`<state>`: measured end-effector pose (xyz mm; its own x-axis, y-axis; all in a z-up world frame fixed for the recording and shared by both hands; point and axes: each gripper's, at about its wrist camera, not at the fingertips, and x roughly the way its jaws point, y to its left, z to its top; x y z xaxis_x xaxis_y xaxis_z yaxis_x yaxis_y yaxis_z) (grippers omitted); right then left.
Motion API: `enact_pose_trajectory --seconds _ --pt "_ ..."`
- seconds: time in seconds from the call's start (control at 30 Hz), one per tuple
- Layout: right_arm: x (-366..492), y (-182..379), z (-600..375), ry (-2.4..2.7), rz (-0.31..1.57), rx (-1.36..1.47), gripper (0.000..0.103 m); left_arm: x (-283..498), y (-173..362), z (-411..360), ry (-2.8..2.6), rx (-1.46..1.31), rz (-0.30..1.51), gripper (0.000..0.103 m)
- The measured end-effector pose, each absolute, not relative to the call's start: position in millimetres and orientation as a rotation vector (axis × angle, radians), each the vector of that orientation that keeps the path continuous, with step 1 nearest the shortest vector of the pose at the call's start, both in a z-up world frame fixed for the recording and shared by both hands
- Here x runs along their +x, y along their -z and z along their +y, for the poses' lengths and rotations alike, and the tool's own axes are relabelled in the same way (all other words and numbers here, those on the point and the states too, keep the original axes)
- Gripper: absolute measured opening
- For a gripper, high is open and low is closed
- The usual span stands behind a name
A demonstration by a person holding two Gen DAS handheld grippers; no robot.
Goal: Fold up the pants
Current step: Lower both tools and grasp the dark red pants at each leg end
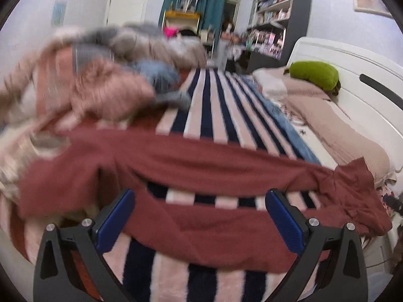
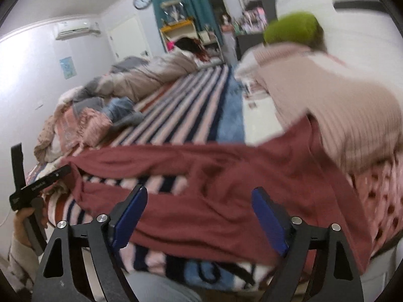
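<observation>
Red pants [image 1: 201, 161] lie spread flat across striped blanket [image 1: 214, 105]. Left gripper [image 1: 201, 216] and right gripper [image 2: 199, 216] both spread wide, holding nothing, above the cloth.

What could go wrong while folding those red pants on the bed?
Both grippers, left and right, are open above the red pants, holding nothing. One pant end lies against the beige blanket, so a grab there might catch the blanket too. The two legs lie apart with striped cover showing between them, so a fold begun now may come out uneven.
</observation>
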<state>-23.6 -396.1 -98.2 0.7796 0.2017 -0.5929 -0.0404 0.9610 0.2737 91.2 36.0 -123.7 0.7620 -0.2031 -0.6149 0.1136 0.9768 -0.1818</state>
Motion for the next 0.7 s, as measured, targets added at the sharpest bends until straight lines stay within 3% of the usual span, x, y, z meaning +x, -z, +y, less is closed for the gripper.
enact_pose_trajectory --seconds 0.2,0.3,0.57,0.67,0.7 --pt "-36 152 -421 -0.127 0.825 0.394 0.082 90 171 63 0.147 -0.184 0.8 0.102" --pt "-44 171 -428 -0.119 0.878 0.423 0.075 87 186 76 0.133 -0.226 0.849 0.101" --pt "-49 179 -441 -0.072 0.858 0.493 0.07 99 191 77 0.139 -0.248 0.838 0.101" --pt "-46 175 -450 -0.014 0.816 0.475 0.065 110 189 77 0.123 -0.262 0.818 0.087" --pt "-44 174 -452 0.001 0.804 0.471 0.062 114 187 77 0.113 -0.267 0.808 0.077"
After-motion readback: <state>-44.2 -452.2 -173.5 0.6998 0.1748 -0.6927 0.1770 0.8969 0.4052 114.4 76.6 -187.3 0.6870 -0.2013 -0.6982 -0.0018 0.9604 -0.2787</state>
